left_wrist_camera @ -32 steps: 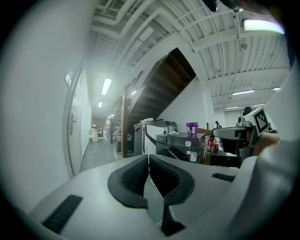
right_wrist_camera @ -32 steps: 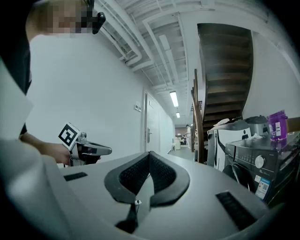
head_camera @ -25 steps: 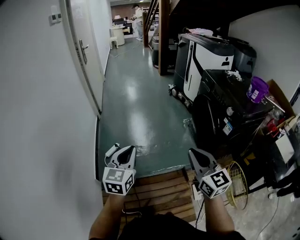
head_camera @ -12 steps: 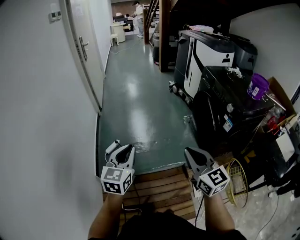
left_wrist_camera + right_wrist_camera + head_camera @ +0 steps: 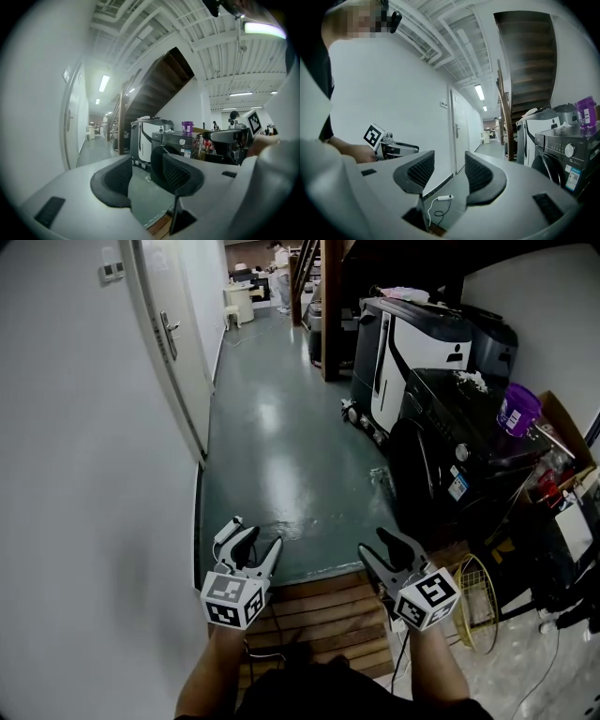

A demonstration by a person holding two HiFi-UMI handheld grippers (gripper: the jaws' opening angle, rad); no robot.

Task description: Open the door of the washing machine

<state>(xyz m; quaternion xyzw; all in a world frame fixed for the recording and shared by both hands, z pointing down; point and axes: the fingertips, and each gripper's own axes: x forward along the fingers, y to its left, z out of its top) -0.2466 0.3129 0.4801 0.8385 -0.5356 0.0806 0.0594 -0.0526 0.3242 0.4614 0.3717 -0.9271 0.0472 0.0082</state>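
Note:
The black front-loading washing machine (image 5: pixel 450 460) stands at the right, its round dark door (image 5: pixel 412 474) closed and facing the green floor. Both grippers hover low in the head view, over the wooden step and well short of the machine. My left gripper (image 5: pixel 261 540) is open; its jaws have just been opening, with nothing between them (image 5: pixel 140 166). My right gripper (image 5: pixel 373 545) is open too, its jaws just opened on empty air (image 5: pixel 445 171). The machine also shows in the left gripper view (image 5: pixel 176 140) and at the right edge of the right gripper view (image 5: pixel 562 159).
A white wall and white door (image 5: pixel 173 343) line the left. A slatted wooden step (image 5: pixel 319 615) lies underfoot. A black-and-white appliance (image 5: pixel 412 352) stands beyond the washer, with a purple container (image 5: pixel 516 413) on the washer's top. A gold wire basket (image 5: pixel 473 606) sits by the right gripper.
Both grippers went from shut to open. The hands stayed nearly where they were above the wooden step.

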